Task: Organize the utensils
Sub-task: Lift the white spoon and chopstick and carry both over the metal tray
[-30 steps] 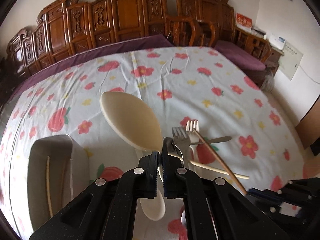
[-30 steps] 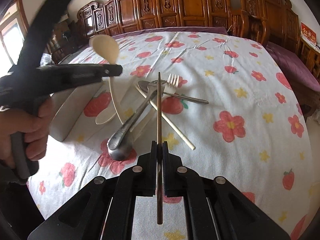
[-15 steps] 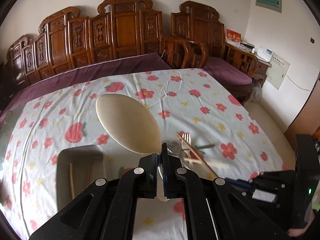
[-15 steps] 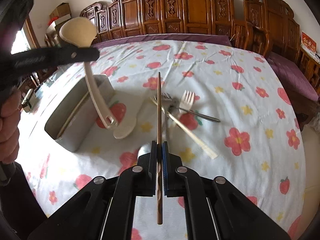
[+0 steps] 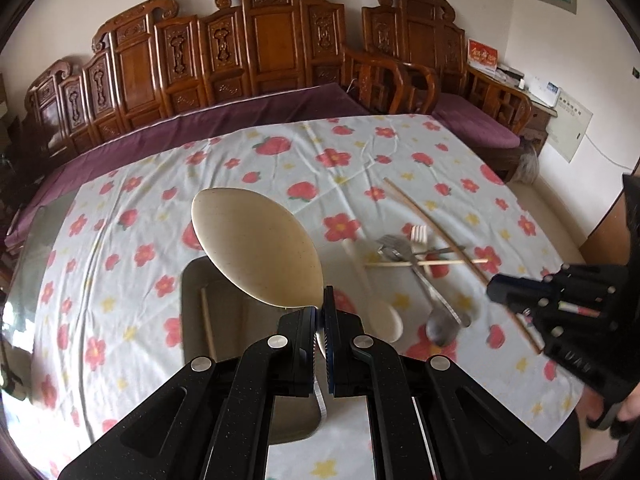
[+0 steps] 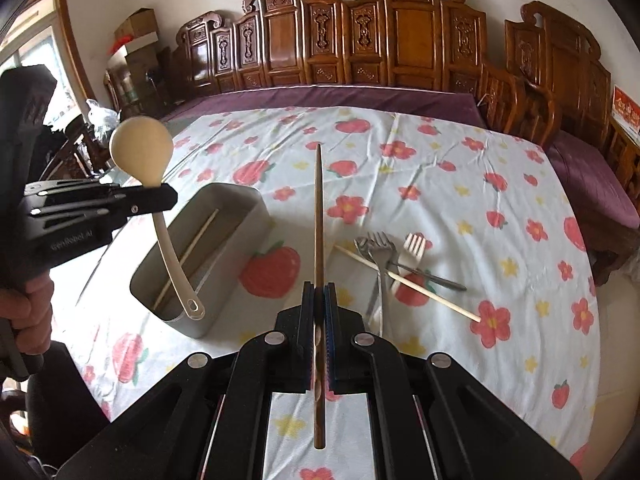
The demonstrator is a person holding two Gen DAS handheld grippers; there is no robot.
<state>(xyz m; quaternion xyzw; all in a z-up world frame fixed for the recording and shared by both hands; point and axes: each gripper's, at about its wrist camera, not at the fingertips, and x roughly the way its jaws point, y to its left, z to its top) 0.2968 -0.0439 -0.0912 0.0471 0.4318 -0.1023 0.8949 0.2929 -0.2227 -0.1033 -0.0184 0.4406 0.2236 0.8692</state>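
Carved wooden chairs (image 6: 400,32) ring floral tablecloth (image 6: 460,184); left hand-held gripper (image 5: 322,320) clamps ladle (image 5: 256,248), right hand-held gripper (image 6: 319,308) chopstick (image 6: 318,216).

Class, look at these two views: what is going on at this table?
A person is sorting utensils with a gripper in each hand. The left gripper is shut on a cream ladle, held above the grey bin, which already holds one pale chopstick. The right gripper is shut on a dark wooden chopstick. Forks, a metal spoon and another pale chopstick lie on the floral tablecloth.
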